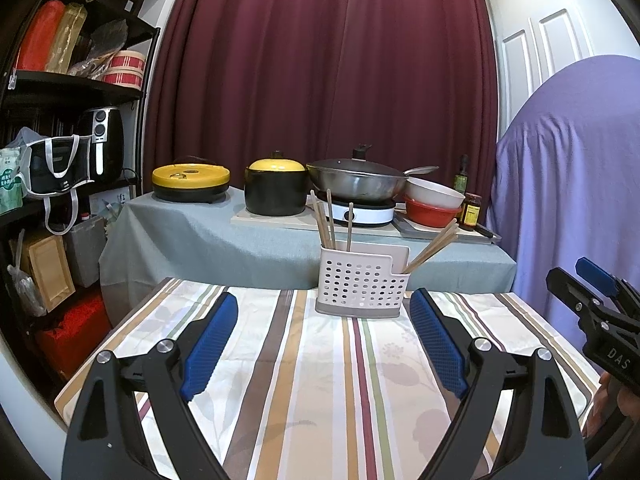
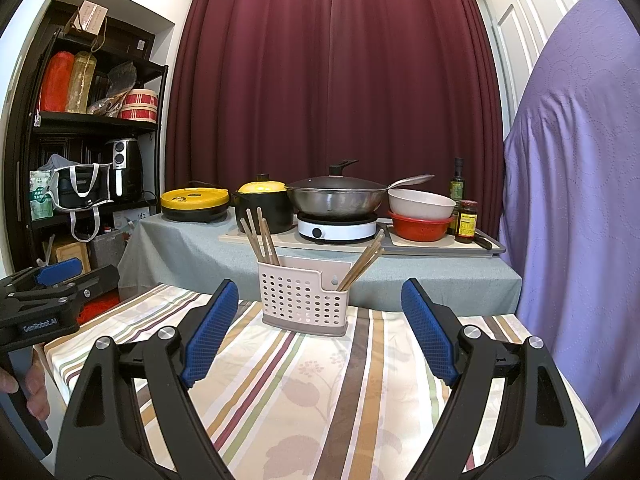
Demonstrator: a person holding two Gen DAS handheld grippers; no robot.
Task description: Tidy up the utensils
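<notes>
I hold my left gripper (image 1: 324, 334) and my right gripper (image 2: 320, 330) side by side over the near part of the striped tablecloth (image 1: 320, 400), and both stand with their jaws spread wide and nothing between the blue pads. The perforated holder (image 1: 362, 284) sits upright at the far edge of the table, a little beyond both sets of fingertips and touched by neither. It has two compartments: the taller left one carries a bunch of chopsticks (image 1: 330, 220) standing nearly upright, and the lower right one carries another bunch of chopsticks (image 1: 434, 246) leaning out to the right. I see no loose utensil lying anywhere on the cloth in front of me, so I judge the sorting to be either finished or waiting on items that are out of view; from here I cannot tell which. If more is wanted, it could be evening up the two bunches or shifting some from one compartment to the other, and that would mean reaching forward with one claw. Behind the holder, well apart on the grey-covered counter (image 2: 192, 252), stand pots, a wok and bowls that I am not touching.
</notes>
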